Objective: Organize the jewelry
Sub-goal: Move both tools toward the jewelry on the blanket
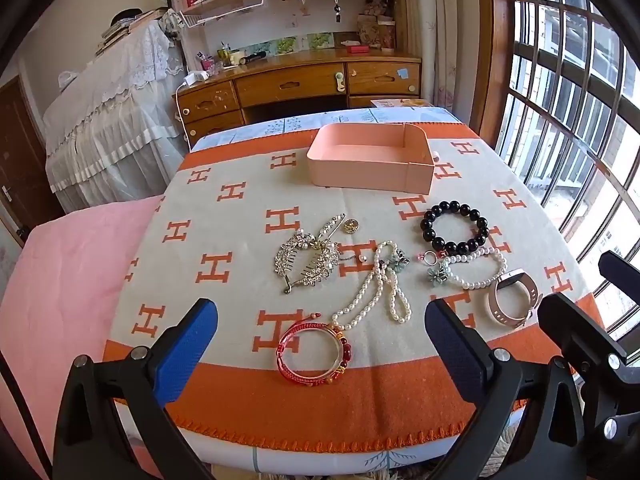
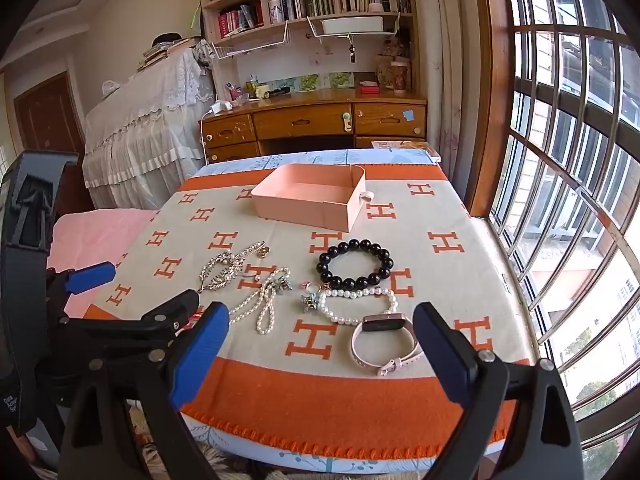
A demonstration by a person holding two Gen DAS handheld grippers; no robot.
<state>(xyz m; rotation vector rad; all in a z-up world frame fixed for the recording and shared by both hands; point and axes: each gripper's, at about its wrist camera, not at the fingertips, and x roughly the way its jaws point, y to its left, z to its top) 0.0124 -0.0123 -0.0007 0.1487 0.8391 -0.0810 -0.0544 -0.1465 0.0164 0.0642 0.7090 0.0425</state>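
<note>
Blue-padded fingers point(image 1: 188, 344) of my left gripper point(image 1: 320, 344) are spreading wide at the bottom of the left wrist view, holding nothing and hovering over the near orange band of the blanket point(image 1: 240, 216). Just ahead of them, between the two pads, a red bangle point(image 1: 314, 350) is lying flat on the cloth, touching the lower end of a looped pearl necklace point(image 1: 380, 284). Beyond that I am seeing a cluster of silver rhinestone hair combs point(image 1: 306, 258) with a small gold ring-shaped piece point(image 1: 351, 225) just behind it. In the right wrist view my right gripper point(image 2: 320, 344) is likewise standing wide and holding nothing, and a pink smartwatch point(image 2: 380, 340) is sitting between its fingers on the blanket, close to the right pad. Touching the watch's far side, a pearl bracelet point(image 2: 356, 304) is curving around, with a small flower charm point(image 2: 310, 302) at its left end. Behind it a black bead bracelet point(image 2: 354, 262) is resting near the pearls. Farther back, well apart from the jewelry, a pink open box point(image 2: 312, 200) is waiting near the far edge of the blanket, and I am seeing nothing inside it. Past the bed, a wooden desk point(image 2: 316, 120) is standing under bookshelves point(image 2: 312, 0), and barred windows point(image 2: 568, 160) are running along the right.
</note>
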